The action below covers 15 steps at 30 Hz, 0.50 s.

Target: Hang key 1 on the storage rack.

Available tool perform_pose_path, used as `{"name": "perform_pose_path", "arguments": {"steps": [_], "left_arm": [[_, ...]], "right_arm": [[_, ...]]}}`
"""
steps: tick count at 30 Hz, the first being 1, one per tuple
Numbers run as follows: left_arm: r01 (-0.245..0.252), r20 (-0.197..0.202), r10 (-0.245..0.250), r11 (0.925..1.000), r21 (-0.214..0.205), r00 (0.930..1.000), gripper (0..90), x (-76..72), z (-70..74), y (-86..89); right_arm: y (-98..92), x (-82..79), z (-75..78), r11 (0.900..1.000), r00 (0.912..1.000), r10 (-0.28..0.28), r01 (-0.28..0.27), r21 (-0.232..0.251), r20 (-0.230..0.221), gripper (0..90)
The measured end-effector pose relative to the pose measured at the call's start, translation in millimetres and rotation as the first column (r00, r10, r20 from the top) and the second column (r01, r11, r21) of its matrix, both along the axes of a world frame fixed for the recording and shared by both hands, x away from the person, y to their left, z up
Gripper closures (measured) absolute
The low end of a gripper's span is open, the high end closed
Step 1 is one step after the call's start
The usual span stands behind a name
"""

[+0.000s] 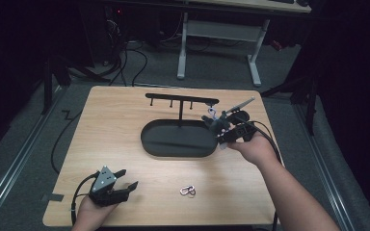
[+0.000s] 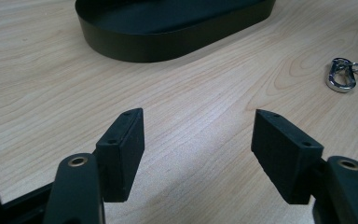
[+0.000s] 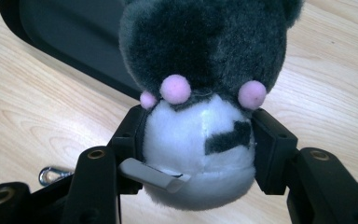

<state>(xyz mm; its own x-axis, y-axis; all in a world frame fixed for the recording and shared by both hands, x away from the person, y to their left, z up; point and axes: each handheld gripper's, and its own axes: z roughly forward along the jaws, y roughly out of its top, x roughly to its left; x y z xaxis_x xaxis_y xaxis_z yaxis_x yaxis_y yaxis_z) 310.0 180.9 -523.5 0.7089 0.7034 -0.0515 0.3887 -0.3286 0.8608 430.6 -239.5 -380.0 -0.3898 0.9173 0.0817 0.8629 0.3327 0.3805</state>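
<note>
High view: dim room, surroundings nearly black; overhead light falls on the wooden table, evenly lit, soft shadows. Picture soft, low detail. Left gripper view: bright, sharp on the wood grain, near jaws slightly blurred, glint on the metal clip. Right gripper view: plush toy close, fur soft-focused, white belly bright.

The high view looks forward and down from above the near edge of the tabletop, taking in the whole black oval tray. The left gripper view sits low, near the wood, facing the tray's near wall. The right gripper view hangs close beside the tray's rim; all three share that tray.
</note>
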Motion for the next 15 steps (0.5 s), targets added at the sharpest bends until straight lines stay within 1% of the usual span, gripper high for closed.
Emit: {"name": "perform_pose_path", "arguments": {"steps": [3,5,7,8,10,12,13,15], "left_arm": [[-0.001,0.001,0.001,1.0,-0.002,1.0,35.3,0.1,-0.3,0.0],[0.0,0.0,0.0,1.0,0.0,1.0,35.3,0.1,-0.1,0.2],[0.0,-0.002,0.0,1.0,0.0,1.0,35.3,0.1,0.1,0.4],[0.0,-0.002,0.0,1.0,0.0,1.0,35.3,0.0,0.1,0.5],[0.0,0.0,0.0,1.0,-0.001,1.0,35.3,-0.1,0.0,0.4],[0.002,-0.003,-0.002,1.0,-0.001,1.0,35.3,-0.1,0.0,0.5],[0.001,-0.002,-0.001,1.0,-0.002,1.0,35.3,-0.1,-0.2,0.4],[0.002,-0.002,-0.002,1.0,0.001,1.0,35.3,0.0,-0.3,0.3]], "right_arm": [[3.7,2.3,-5.4,0.9999,0.9999,0.002,-0.002,0.011,0.014,45.6],[5.4,4.1,-9.0,0.9999,0.9999,-0.003,0.003,0.015,0.015,45.0],[6.0,5.6,-11.9,0.9999,0.9998,-0.004,0.004,0.012,0.02,44.4],[6.3,7.0,-15.1,0.9997,0.9997,-0.012,0.011,0.02,0.02,44.0],[6.6,8.4,-19.2,0.9996,0.9996,-0.019,0.018,0.022,0.02,43.7],[6.6,9.9,-23.8,0.9994,0.9996,-0.025,0.025,0.022,0.011,43.3],[6.8,10.5,-26.5,0.9993,0.9995,-0.026,0.025,0.026,0.019,43.2],[6.7,11.9,-29.8,0.9991,0.9993,-0.031,0.031,0.028,0.02,42.4]]}}
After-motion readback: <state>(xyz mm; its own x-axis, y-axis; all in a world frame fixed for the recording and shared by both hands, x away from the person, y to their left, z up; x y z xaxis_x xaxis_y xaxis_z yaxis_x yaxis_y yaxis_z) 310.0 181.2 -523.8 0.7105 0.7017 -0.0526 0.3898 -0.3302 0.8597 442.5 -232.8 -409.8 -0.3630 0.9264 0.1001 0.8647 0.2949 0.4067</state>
